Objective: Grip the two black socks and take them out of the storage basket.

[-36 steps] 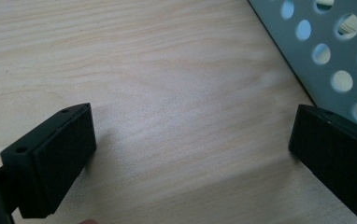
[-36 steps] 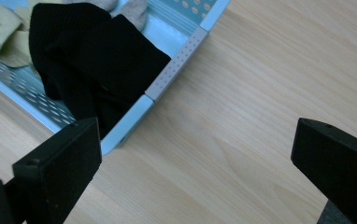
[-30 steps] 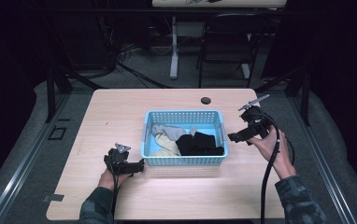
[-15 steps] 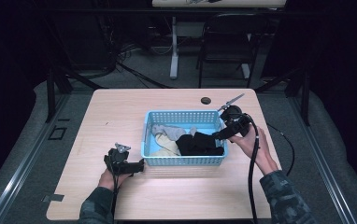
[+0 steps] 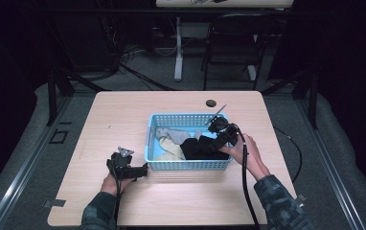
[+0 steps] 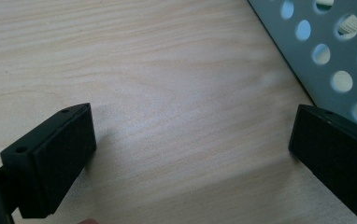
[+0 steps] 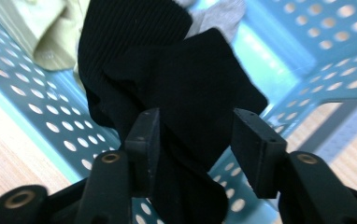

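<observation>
A light-blue perforated basket stands mid-table and holds a black cloth, a grey cloth and a pale yellow cloth. My right gripper reaches into the basket from its right side. In the right gripper view its jaws have just been closing around a fold of the black cloth. The gripper is still open, with a gap at one pad. My left gripper rests open on the table by the basket's front left corner, with bare wood between its jaws.
A small dark round grommet sits near the table's far edge. The basket wall stands close to one left jaw. Bare wood lies left of and behind the basket. A chair and table legs stand beyond the far edge.
My right gripper has moved left and down, from outside the basket's right side into it and over the black cloth, and its jaws have narrowed. The left gripper has stayed put.
</observation>
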`<state>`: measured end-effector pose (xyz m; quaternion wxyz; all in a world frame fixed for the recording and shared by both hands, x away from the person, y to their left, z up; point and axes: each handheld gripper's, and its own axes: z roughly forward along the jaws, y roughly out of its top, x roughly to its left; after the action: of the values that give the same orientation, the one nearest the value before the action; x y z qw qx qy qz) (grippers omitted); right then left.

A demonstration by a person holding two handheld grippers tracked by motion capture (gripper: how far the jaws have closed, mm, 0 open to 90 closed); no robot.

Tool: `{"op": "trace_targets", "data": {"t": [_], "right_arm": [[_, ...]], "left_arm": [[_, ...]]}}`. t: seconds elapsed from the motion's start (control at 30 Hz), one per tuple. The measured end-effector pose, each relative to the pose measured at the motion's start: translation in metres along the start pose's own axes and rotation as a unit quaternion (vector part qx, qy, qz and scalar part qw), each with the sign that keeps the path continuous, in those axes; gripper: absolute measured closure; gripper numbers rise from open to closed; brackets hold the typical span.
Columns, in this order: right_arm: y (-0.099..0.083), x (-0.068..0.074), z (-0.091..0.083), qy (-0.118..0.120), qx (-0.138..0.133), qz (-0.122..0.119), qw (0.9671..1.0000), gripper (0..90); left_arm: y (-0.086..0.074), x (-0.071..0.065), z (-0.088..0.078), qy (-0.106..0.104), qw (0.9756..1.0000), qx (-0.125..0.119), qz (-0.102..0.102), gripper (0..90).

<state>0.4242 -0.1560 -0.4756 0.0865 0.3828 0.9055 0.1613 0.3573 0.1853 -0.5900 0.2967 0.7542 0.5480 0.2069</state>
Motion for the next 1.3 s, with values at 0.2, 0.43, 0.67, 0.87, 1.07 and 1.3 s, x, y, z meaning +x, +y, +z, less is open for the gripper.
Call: {"op": "trace_targets", "data": {"t": [0.2, 0.43, 0.67, 0.87, 1.07, 1.3], "right_arm": [[0.003, 0.005, 0.010, -0.008, 0.034, -0.010, 0.9993, 55.4], [0.003, 0.009, 0.021, -0.013, 0.054, -0.018, 0.9983, 56.0], [0.008, 0.009, 0.031, -0.033, 0.064, -0.022, 0.9972, 54.1], [0.011, 0.006, 0.036, -0.040, 0.072, -0.013, 0.9965, 68.3], [0.010, -0.002, 0.034, -0.036, 0.073, -0.002, 0.9967, 84.1], [0.008, -0.003, 0.029, -0.030, 0.059, 0.001, 0.9978, 72.6]], "left_arm": [[0.000, 0.000, 0.000, 0.000, 1.0000, 0.000, 0.000, 0.6], [0.000, 0.000, 0.000, 0.000, 1.0000, 0.000, 0.000, 0.6], [0.000, -0.001, 0.000, 0.000, 1.0000, 0.000, 0.000, 0.6], [0.000, -0.001, 0.000, 0.000, 1.0000, 0.000, 0.000, 0.6], [0.000, -0.001, 0.000, 0.000, 1.0000, 0.000, 0.000, 0.6], [0.000, -0.001, 0.000, 0.000, 1.0000, 0.000, 0.000, 0.6]]}}
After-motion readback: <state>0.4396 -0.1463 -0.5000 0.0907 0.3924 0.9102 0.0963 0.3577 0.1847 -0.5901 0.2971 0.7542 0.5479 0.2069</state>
